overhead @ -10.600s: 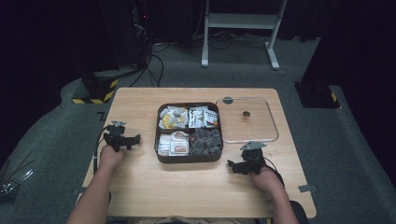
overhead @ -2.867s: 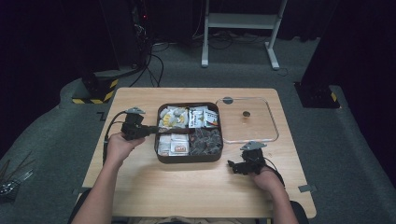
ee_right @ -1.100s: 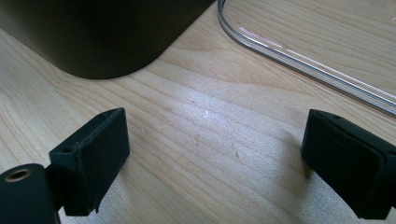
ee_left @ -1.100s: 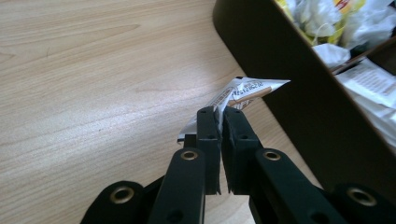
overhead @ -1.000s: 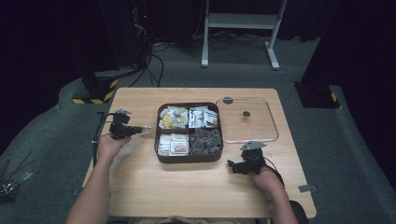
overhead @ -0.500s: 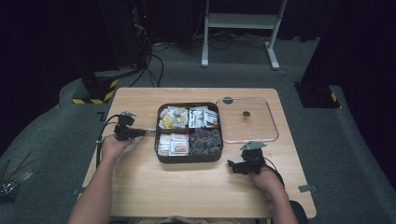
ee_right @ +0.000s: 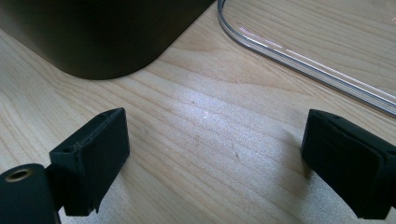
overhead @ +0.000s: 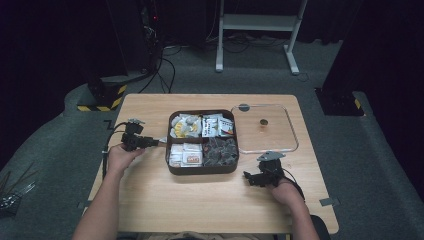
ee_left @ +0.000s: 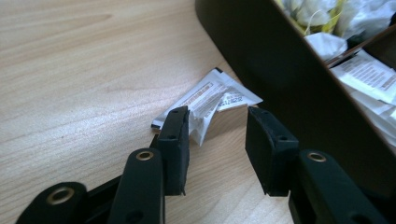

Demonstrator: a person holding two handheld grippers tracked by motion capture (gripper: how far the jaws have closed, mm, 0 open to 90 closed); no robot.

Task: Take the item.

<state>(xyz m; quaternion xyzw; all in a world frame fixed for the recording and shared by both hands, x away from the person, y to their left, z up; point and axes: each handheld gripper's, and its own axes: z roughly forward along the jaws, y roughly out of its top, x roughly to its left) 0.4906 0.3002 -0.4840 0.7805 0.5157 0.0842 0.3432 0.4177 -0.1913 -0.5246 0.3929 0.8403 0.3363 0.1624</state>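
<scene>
A dark brown tray [overhead: 168, 150] with four compartments of packets sits mid-table. Beside its left wall [ee_left: 261, 60] a small white printed packet [ee_left: 210, 95] lies on the wood, slightly crumpled. My left gripper [ee_left: 217, 135] is open, its jaws low over the table just short of the packet, one jaw tip close to the packet's edge. From above, the left gripper [overhead: 154, 142] points right at the packet [overhead: 161, 141]. My right gripper [overhead: 248, 177] rests open near the tray's front right corner. Its wide-spread jaws [ee_right: 215, 154] hold nothing.
A clear lid [overhead: 280, 131] with a small round knob [overhead: 263, 122] lies flat right of the tray; its rim [ee_right: 299, 56] runs close ahead of the right gripper. The tray's corner [ee_right: 102, 32] is ahead of it on the other side. Bare wood spans the table's front.
The left gripper went to the tray, drew back left, and has now moved right again toward the tray's left wall, where the white packet lies. The right gripper has stayed put.
</scene>
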